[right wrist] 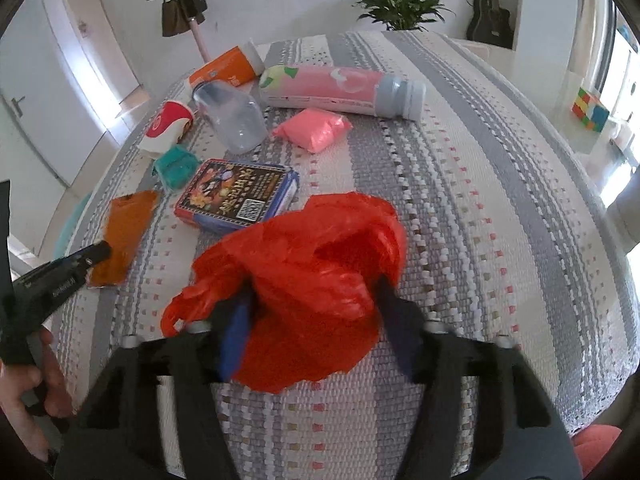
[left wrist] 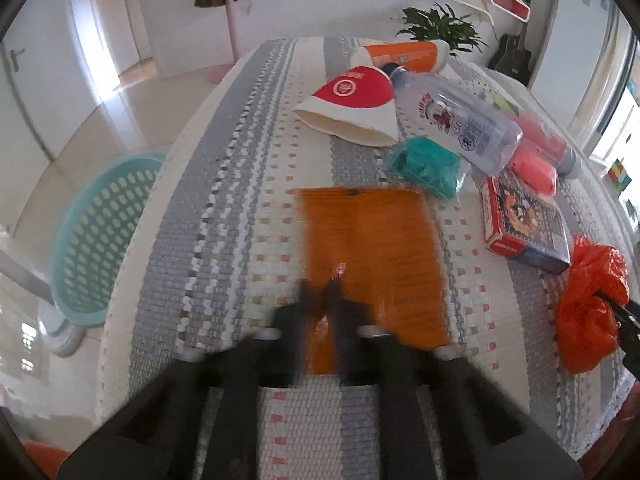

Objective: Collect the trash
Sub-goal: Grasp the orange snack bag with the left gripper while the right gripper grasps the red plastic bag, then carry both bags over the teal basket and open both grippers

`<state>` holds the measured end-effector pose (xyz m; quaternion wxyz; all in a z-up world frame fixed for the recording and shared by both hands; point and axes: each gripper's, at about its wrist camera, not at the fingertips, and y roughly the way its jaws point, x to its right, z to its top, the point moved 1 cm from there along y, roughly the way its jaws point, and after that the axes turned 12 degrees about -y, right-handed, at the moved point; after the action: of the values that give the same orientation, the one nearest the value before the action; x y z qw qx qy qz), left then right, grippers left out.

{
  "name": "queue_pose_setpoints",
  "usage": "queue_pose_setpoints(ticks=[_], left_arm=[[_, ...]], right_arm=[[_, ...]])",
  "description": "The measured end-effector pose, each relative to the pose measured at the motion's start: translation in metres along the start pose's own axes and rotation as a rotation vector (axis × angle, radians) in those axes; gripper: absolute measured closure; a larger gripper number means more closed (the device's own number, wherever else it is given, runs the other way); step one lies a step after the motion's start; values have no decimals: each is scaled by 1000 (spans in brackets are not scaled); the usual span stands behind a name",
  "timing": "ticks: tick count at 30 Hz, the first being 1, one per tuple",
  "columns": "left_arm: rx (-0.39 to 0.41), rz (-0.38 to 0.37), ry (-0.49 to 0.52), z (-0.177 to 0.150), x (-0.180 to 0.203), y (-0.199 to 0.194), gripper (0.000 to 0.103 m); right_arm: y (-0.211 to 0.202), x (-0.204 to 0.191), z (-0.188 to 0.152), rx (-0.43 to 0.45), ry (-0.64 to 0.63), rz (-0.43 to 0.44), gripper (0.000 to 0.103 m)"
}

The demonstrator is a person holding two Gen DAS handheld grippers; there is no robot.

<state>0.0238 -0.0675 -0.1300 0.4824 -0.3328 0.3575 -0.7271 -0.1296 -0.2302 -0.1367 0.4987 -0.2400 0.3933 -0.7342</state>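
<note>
**Desk:** What do the two pairs of tongs have hold of?

**Photographer:** The right tongs [right wrist: 314, 288] are half closed around a crumpled red plastic bag [right wrist: 320, 240], one finger pressed into each side of it. The bag lies on the striped woven cloth [left wrist: 240, 200] that covers the table, near its front edge. The left tongs [left wrist: 322, 290] are fully closed, with their tips down on the near part of a flat orange wrapper [left wrist: 368, 240]. Blur hides whether any of the wrapper is pinched between them. A person's hand [right wrist: 24, 392] grips the left tool's handle at the frame's lower left.

**Desk:** And where is the rest of the trash?

**Photographer:** It is spread over the far half of the table. A red-and-white paper cup [left wrist: 352, 108] lies on its side with its mouth toward the camera. A clear plastic bottle [left wrist: 452, 120] lies just beside it, also on its side. A teal packet [left wrist: 424, 166] sits just beyond the wrapper's far corner. A printed card box [left wrist: 524, 224] lies between the wrapper and the bag. Farther back are a pink packet [right wrist: 312, 130], a pink-labelled bottle [right wrist: 332, 88] lying flat, and an orange container [left wrist: 404, 54] near the far edge. A teal perforated basket [left wrist: 96, 236] stands on the floor beside the table's left edge.
</note>
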Motion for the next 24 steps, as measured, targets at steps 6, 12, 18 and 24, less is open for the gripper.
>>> queue_pose_setpoints(ticks=[6, 12, 18, 24], left_arm=[[25, -80, -67, 9, -18, -18, 103], [76, -147, -93, 25, -32, -46, 103], [35, -263, -24, 15, -10, -42, 24], [-86, -168, 66, 4, 24, 4, 23]], right_arm=[[-15, -10, 5, 49, -37, -25, 78], [-53, -26, 30, 159, -68, -23, 79], [-67, -35, 46, 194, -63, 6, 79], [-55, -28, 40, 155, -40, 16, 79]])
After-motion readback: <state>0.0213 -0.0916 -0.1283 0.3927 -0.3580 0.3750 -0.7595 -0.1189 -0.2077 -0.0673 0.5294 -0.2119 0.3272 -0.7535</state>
